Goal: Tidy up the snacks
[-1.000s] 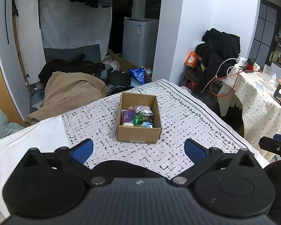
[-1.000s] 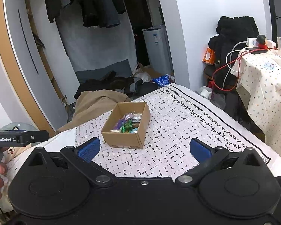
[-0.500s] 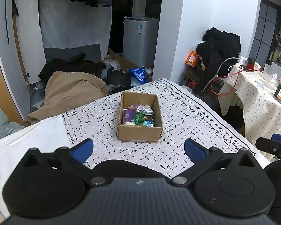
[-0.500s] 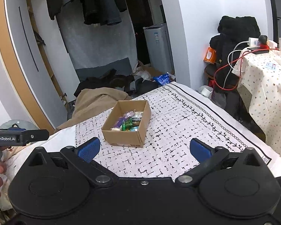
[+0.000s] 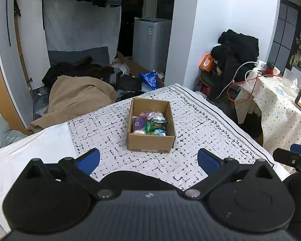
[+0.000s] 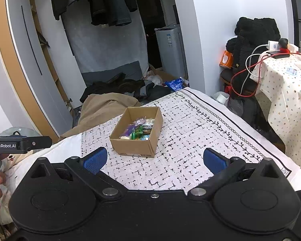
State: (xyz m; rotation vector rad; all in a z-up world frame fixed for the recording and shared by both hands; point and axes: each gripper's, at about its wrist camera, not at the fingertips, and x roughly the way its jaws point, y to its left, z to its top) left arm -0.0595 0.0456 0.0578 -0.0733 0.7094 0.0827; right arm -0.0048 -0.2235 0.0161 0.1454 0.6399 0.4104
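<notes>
An open cardboard box (image 5: 150, 142) stands on the patterned cloth (image 5: 200, 132) and holds several colourful snack packets (image 5: 149, 122). It also shows in the right wrist view (image 6: 133, 145), with the snack packets (image 6: 139, 129) inside. My left gripper (image 5: 148, 159) is open and empty, held back from the box on its near side. My right gripper (image 6: 154, 160) is open and empty, also short of the box. No snack lies loose on the cloth.
The cloth's right edge drops off toward a side table with a dotted cover (image 5: 281, 104) and cables (image 5: 242, 84). A tan blanket (image 5: 78, 98) and clothes lie on the floor beyond the far edge. The other gripper shows at the left edge of the right view (image 6: 18, 145).
Both views have shifted slightly; the box sits a little farther off in the left wrist view. Both grippers stay open and empty.
</notes>
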